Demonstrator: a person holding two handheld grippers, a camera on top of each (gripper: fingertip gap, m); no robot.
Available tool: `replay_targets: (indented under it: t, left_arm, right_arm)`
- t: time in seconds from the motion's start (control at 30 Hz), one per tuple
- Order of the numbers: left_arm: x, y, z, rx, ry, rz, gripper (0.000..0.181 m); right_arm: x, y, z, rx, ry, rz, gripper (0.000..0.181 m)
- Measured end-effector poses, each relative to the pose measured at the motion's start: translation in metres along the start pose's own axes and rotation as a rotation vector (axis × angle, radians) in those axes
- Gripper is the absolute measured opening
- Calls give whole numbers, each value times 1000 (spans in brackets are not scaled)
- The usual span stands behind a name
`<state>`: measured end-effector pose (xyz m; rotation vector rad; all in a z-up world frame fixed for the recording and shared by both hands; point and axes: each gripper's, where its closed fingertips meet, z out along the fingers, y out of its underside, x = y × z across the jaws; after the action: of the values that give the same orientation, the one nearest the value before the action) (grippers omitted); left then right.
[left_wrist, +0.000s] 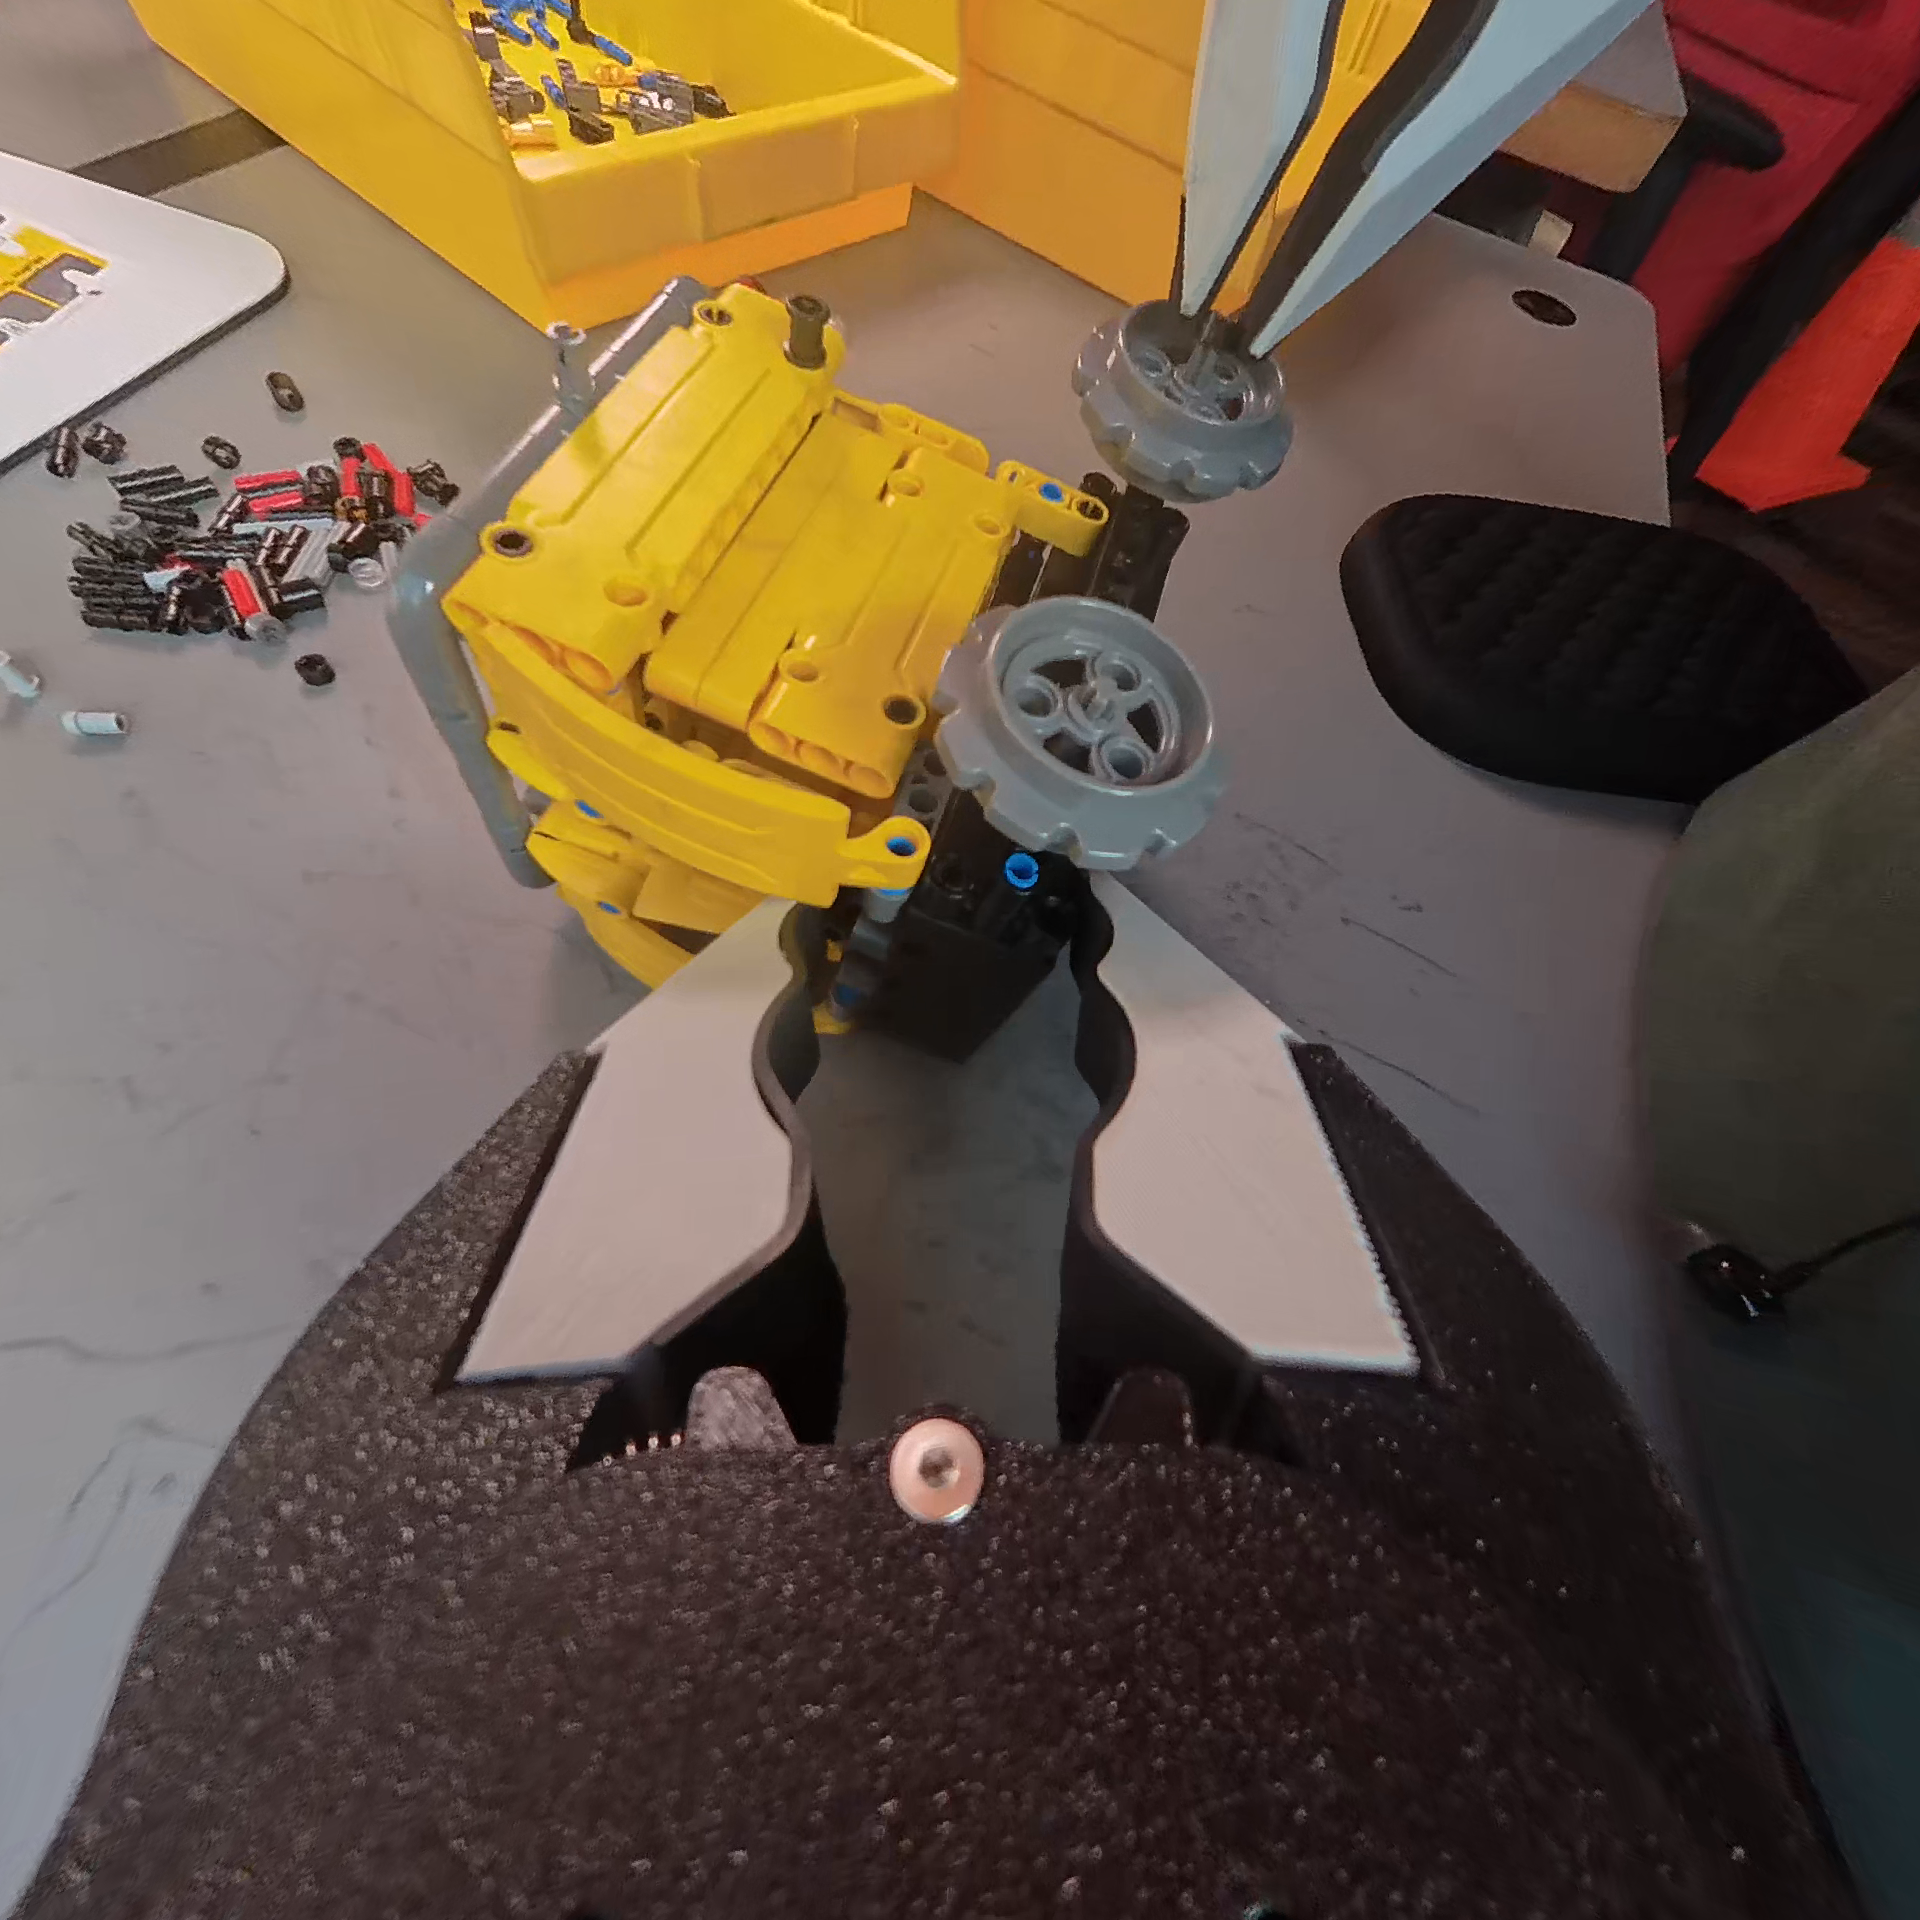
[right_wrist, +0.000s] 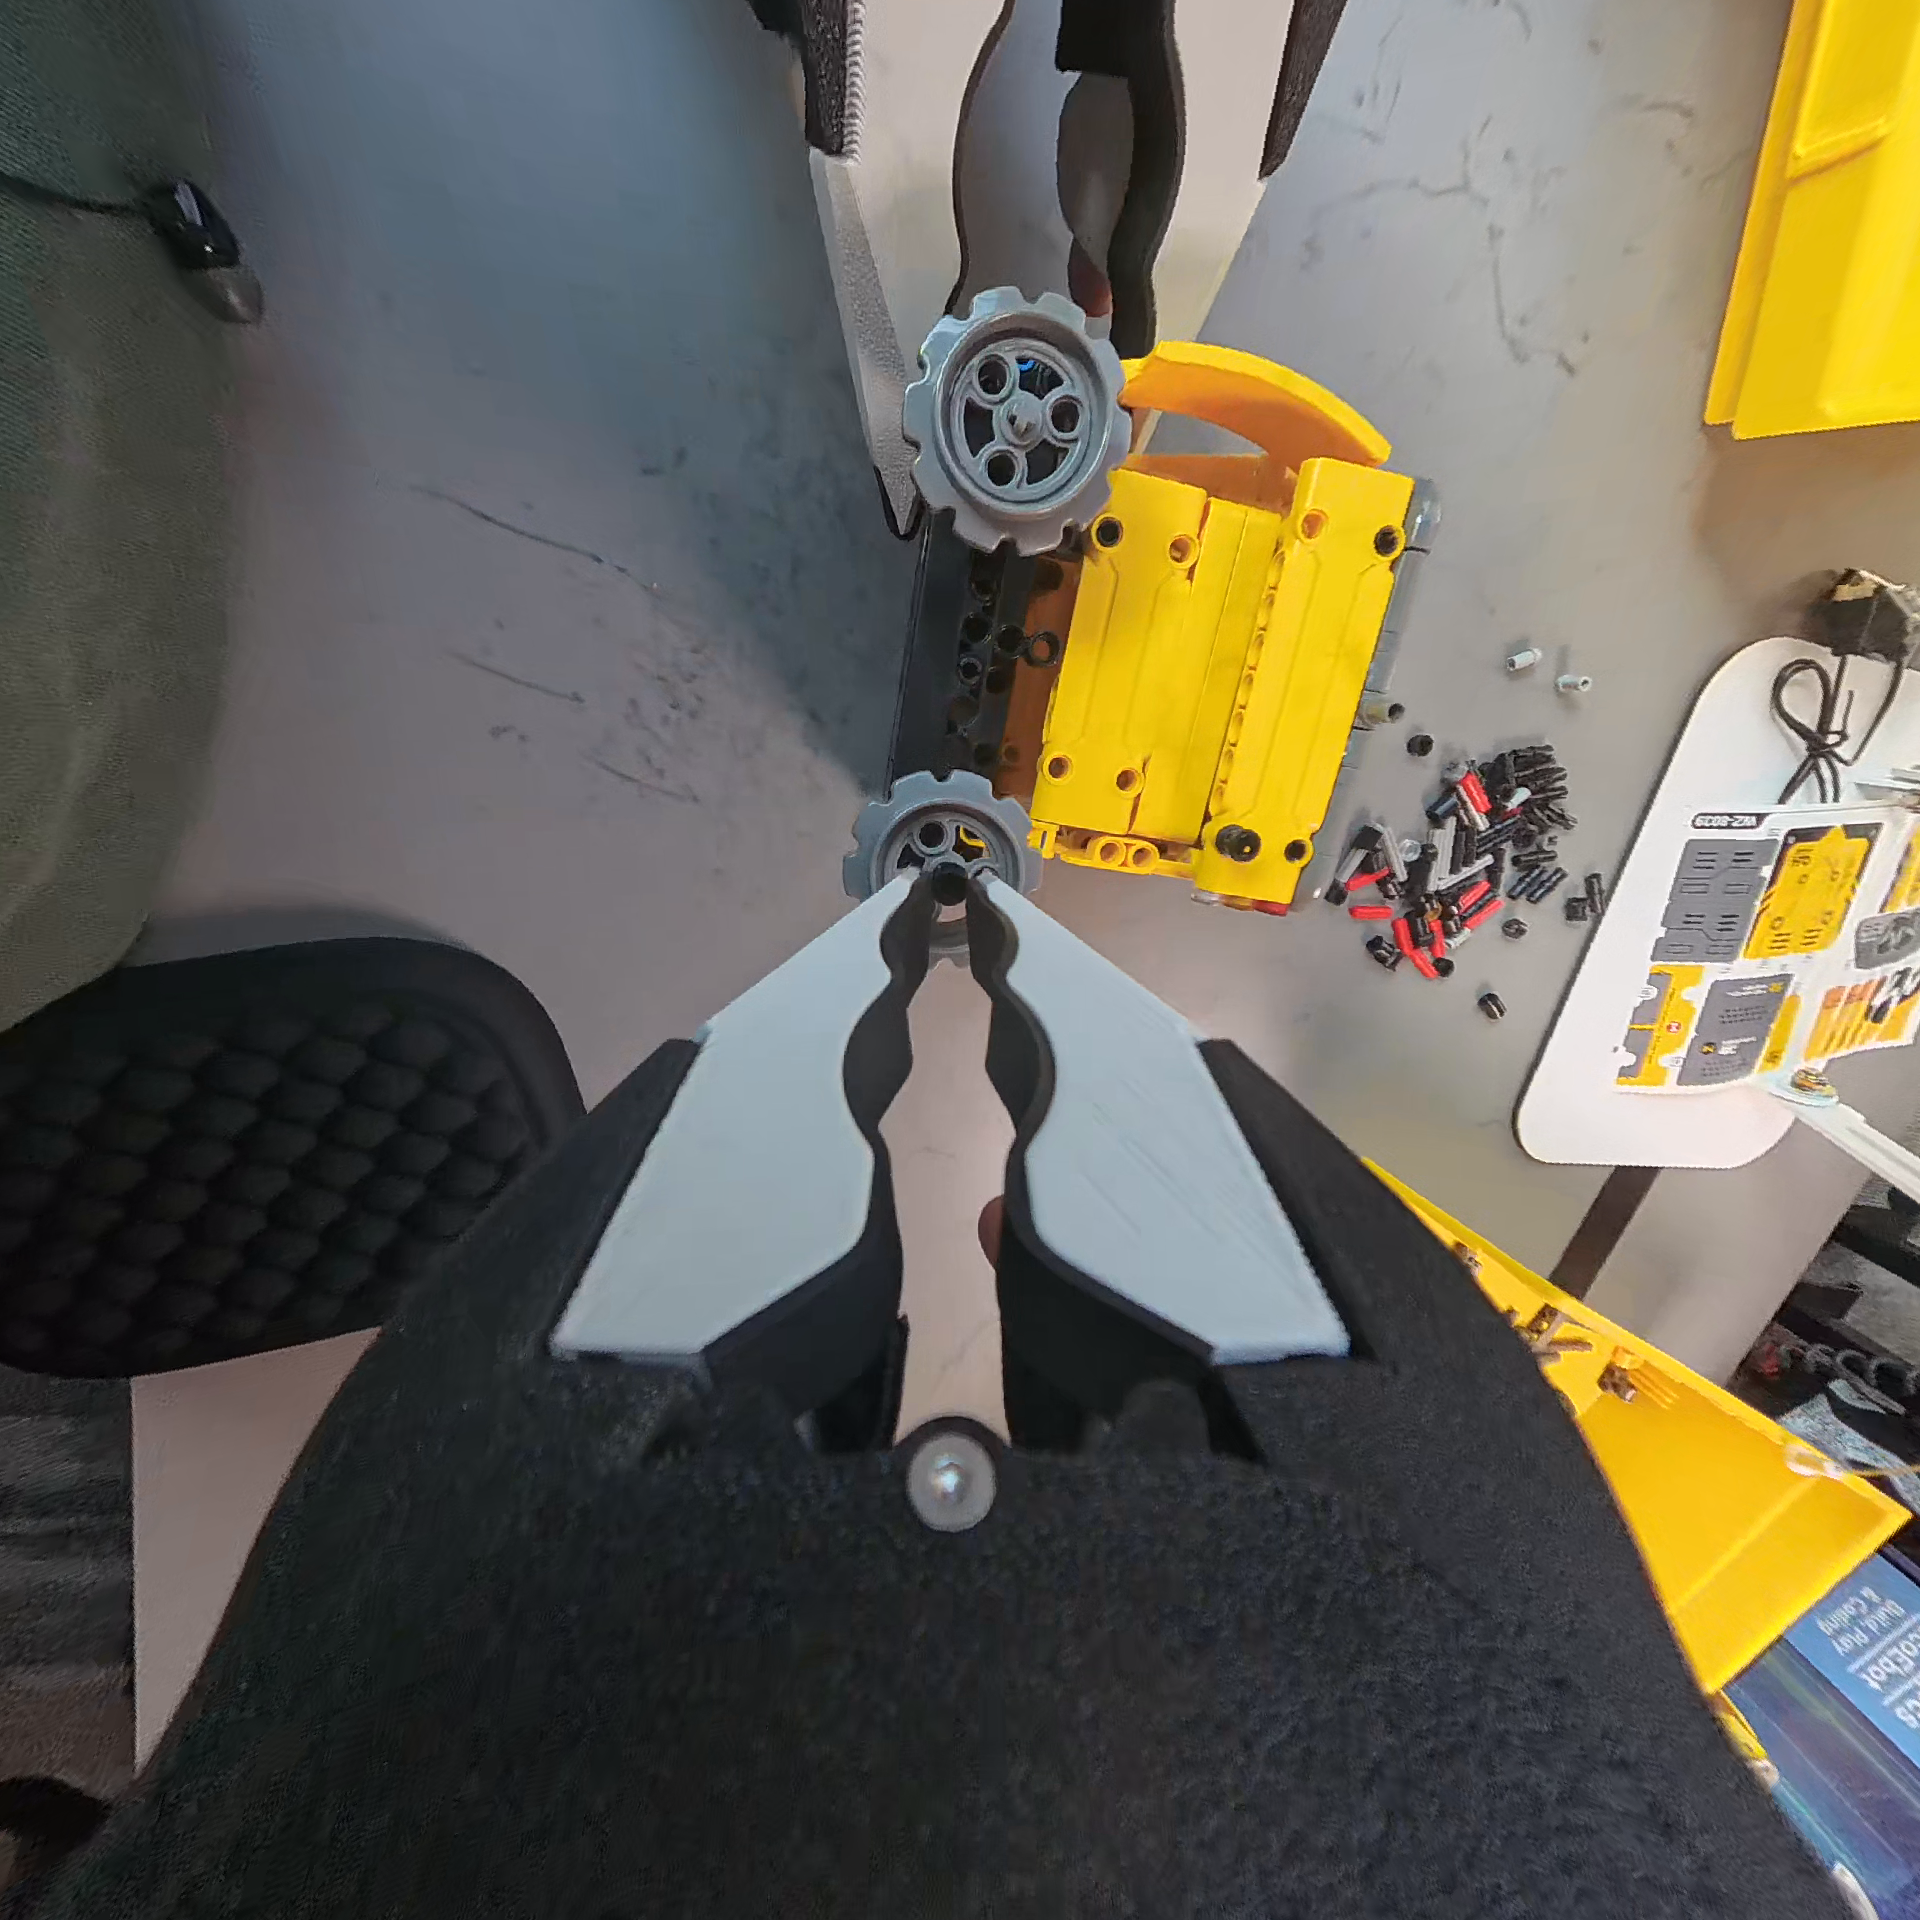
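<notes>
Holding: my left gripper (left_wrist: 940, 914) is clamped on the black base of the yellow brick vehicle (left_wrist: 727, 582), which lies tipped on its side near the middle of the desk (left_wrist: 260, 1039).
Right gripper: my right gripper (right_wrist: 945, 883) is nearly closed, its fingertips pinching the small black pin at the hub of the grey wheel (right_wrist: 940, 836) on the end of the vehicle nearest it.
Other wheel: a second grey wheel (left_wrist: 1081, 732) sits on the same black frame, just beside my left gripper's fingertips.
Loose parts: a heap of small black, red and grey connector pins (left_wrist: 229, 551) lies on the desk beside the vehicle, apart from it.
Trays: yellow sorting trays (left_wrist: 665, 135) stand toward the far edge of the desk, one holding small dark and blue pieces.
Sheet: a white board carrying a printed instruction sheet (right_wrist: 1714, 987) lies past the pins.
Chair: a black textured armrest (left_wrist: 1590, 644) shows at the desk's cut-out edge.
</notes>
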<state>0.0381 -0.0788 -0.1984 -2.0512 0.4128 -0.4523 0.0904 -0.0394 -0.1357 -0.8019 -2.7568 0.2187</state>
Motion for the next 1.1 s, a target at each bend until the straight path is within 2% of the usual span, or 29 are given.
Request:
replay_targets:
  t: [0.4, 0.6, 0.7, 0.9, 1.1]
  left_arm:
    - [-1, -1, 0, -9, -9, -90, 45]
    - [-1, -1, 0, -10, -10, -108, 45]
    - [-1, -1, 0, -12, -13, -90, 45]
    - [-1, 0, 1, -9, -13, -66, 46]
    - [-1, 0, 0, -7, -13, -64, 46]
  right_arm:
    - [1, 2, 3, -118, -63, 0, 5]
    - [-1, 1, 7, -130, -14, -27, 5]
    - [2, 3, 5, -102, 23, -23, 6]
    - [1, 1, 4, -8, -17, 64, 15]
    - [0, 0, -3, 39, -52, 109, 7]
